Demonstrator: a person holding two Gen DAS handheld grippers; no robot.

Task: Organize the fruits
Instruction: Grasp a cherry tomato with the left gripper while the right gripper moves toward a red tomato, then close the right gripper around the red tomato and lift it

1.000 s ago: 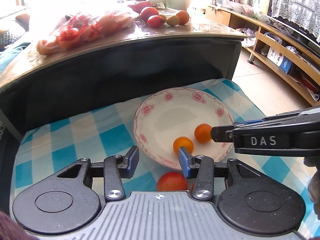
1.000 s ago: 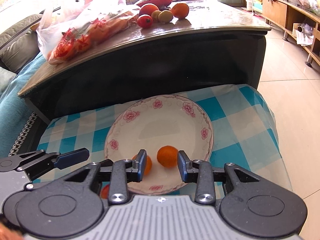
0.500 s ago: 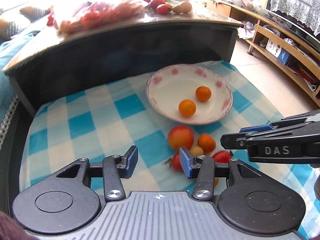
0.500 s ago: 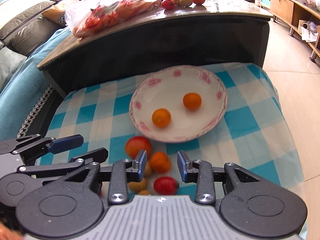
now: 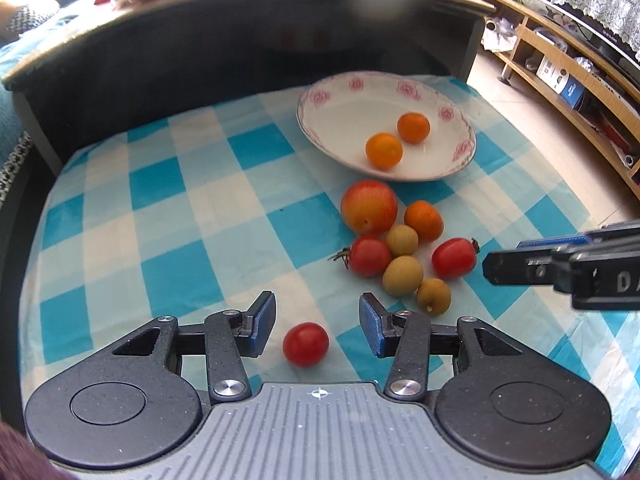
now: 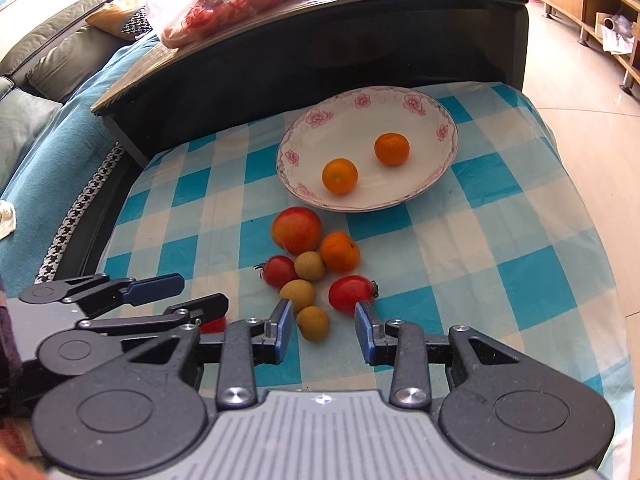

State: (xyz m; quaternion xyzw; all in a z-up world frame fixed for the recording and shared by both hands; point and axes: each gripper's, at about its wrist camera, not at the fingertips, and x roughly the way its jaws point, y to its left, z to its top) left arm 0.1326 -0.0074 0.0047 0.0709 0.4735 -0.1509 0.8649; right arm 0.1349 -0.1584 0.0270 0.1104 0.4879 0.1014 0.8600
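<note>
A white plate with pink flowers point(image 5: 348, 116) point(image 6: 340, 128) lies on the blue checked cloth and holds two small oranges point(image 5: 384, 151) point(image 6: 339, 176). Nearer to me lies a cluster: a big red-yellow fruit point(image 5: 369, 207) point(image 6: 296, 230), an orange point(image 5: 423, 220), three brown longans point(image 5: 402, 275), and two cherry tomatoes point(image 5: 369, 256). My left gripper point(image 5: 316, 324) point(image 6: 204, 292) is open over a lone cherry tomato point(image 5: 306, 344), without touching it. My right gripper point(image 6: 324, 330) point(image 5: 500, 264) hovers open at the near end of the cluster, above a longan point(image 6: 313, 323) and beside a red tomato point(image 6: 351, 294).
A dark low table point(image 6: 320, 40) rises right behind the cloth and carries a plastic bag of fruit point(image 6: 224, 8) and loose fruit. A sofa point(image 6: 48, 60) stands on the left. On the right are tiled floor point(image 6: 592, 120) and wooden shelves point(image 5: 568, 80).
Both grippers have drawn back from the plate toward me, bringing the loose fruit cluster and the lone cherry tomato into view. The left jaws stand slightly wider.
</note>
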